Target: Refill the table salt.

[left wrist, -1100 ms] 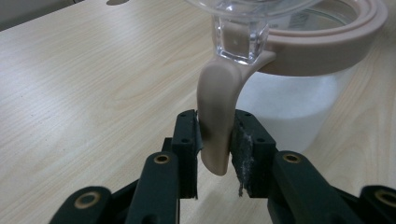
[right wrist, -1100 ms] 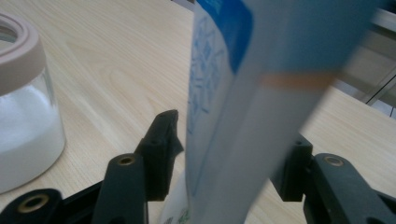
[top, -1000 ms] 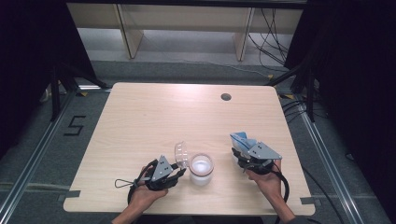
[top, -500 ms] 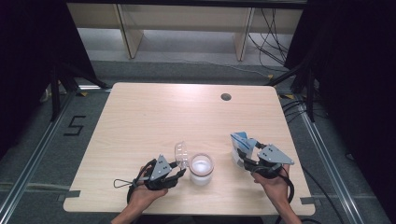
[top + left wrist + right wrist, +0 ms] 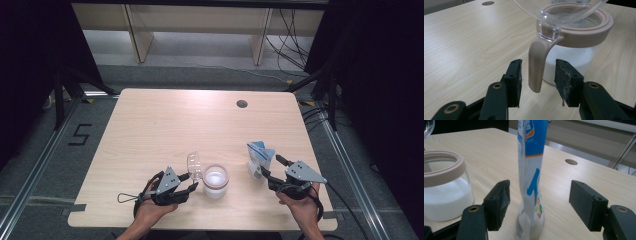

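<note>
I am letting go: the left tool (image 5: 537,75) has just been opening around the jar (image 5: 215,181) latch, the right tool (image 5: 539,202) around the standing bag (image 5: 531,175). Pouring seems done; closing the lid (image 5: 194,165) is left.

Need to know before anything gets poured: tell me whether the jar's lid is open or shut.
Open. The clear lid stands tipped up beside the jar mouth, hinged on the pink rim; white powder shows inside.

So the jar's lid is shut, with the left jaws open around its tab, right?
Not quite. The jar has its lid flipped open, as the high view shows. The left gripper does have its jaws open around the tab; they have just been opening.
</note>
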`<state>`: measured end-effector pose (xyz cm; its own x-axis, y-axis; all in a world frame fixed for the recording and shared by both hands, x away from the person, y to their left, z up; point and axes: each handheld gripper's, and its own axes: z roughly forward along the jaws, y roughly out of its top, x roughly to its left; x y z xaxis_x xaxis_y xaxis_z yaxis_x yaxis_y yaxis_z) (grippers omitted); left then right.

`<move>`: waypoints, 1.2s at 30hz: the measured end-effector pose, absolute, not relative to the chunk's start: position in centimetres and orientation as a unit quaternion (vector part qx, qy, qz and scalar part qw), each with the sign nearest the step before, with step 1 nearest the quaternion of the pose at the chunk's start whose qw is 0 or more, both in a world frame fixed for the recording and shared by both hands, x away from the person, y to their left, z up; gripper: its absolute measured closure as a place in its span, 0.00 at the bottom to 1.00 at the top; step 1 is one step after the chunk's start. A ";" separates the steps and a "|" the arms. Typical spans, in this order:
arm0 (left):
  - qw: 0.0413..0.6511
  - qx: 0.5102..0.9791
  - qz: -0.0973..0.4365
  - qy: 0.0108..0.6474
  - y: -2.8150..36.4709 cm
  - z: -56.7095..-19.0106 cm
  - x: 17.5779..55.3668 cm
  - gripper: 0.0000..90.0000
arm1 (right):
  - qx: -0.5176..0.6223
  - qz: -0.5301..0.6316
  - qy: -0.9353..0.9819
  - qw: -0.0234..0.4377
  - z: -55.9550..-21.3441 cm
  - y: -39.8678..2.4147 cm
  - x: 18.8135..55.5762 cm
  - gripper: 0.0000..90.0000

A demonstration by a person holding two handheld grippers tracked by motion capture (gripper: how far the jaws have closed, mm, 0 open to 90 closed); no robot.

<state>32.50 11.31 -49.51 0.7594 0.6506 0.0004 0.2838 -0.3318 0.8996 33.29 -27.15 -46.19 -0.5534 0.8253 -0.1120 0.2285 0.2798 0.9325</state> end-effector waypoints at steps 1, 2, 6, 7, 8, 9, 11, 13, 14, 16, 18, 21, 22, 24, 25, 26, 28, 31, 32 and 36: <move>0.498 0.795 0.184 0.294 11.3 -49.5 32.5 0.63 | 0.357 0.482 0.738 0.309 -46.2 -27.2 33.3 0.38; 0.501 0.796 0.181 0.289 11.6 -49.3 32.3 0.62 | 0.350 0.479 0.742 0.312 -46.1 -27.4 33.0 0.37; 0.505 0.791 0.180 0.294 12.3 -48.9 32.0 0.62 | 0.357 0.470 0.750 0.298 -46.2 -27.6 32.4 0.37; 0.509 0.787 0.183 0.296 12.4 -48.8 32.0 0.62 | 0.355 0.468 0.752 0.300 -46.2 -27.8 32.4 0.37; 0.508 0.788 0.183 0.296 12.6 -48.7 32.0 0.62 | 0.359 0.468 0.749 0.301 -46.3 -27.8 32.2 0.37; 0.508 0.788 0.183 0.296 12.6 -48.7 32.0 0.62 | 0.362 0.465 0.752 0.296 -46.3 -27.9 32.0 0.37; 0.508 0.786 0.185 0.301 13.0 -48.4 31.9 0.62 | 0.360 0.464 0.753 0.296 -46.3 -28.1 31.8 0.36; 0.511 0.782 0.186 0.305 13.1 -48.2 31.9 0.62 | 0.356 0.463 0.755 0.299 -46.3 -28.3 31.6 0.36; 0.512 0.782 0.185 0.302 13.2 -48.1 31.9 0.62 | 0.360 0.462 0.754 0.297 -46.3 -28.3 31.4 0.36; 0.516 0.778 0.188 0.305 13.2 -48.0 31.9 0.63 | 0.361 0.463 0.756 0.289 -46.3 -28.4 31.1 0.36; 0.518 0.775 0.189 0.310 13.3 -47.8 31.9 0.63 | 0.363 0.461 0.756 0.288 -46.3 -28.5 30.9 0.36; 0.522 0.772 0.190 0.309 13.5 -47.6 32.0 0.63 | 0.367 0.452 0.758 0.293 -46.3 -28.8 30.5 0.35; 0.521 0.770 0.189 0.315 13.6 -47.4 31.9 0.63 | 0.362 0.452 0.760 0.294 -46.4 -28.9 30.5 0.35; 0.525 0.768 0.190 0.314 13.7 -47.2 32.0 0.63 | 0.366 0.451 0.763 0.283 -46.5 -29.0 30.3 0.35; 0.525 0.768 0.190 0.314 13.7 -47.2 32.0 0.63 | 0.368 0.451 0.762 0.282 -46.5 -29.0 30.2 0.34; 0.527 0.766 0.188 0.316 13.8 -47.0 32.1 0.63 | 0.370 0.452 0.761 0.283 -46.6 -29.0 30.2 0.34; 0.528 0.764 0.186 0.320 13.7 -46.8 32.0 0.63 | 0.371 0.446 0.770 0.264 -46.8 -29.1 30.1 0.32; 0.529 0.765 0.184 0.318 13.7 -46.7 32.0 0.63 | 0.367 0.448 0.772 0.262 -47.0 -29.0 30.2 0.31; 0.528 0.764 0.183 0.321 13.6 -46.6 31.8 0.63 | 0.380 0.442 0.777 0.238 -47.3 -28.8 30.1 0.26; 0.527 0.766 0.181 0.322 13.5 -46.2 31.7 0.62 | 0.367 0.430 0.792 0.230 -47.6 -28.6 30.1 0.21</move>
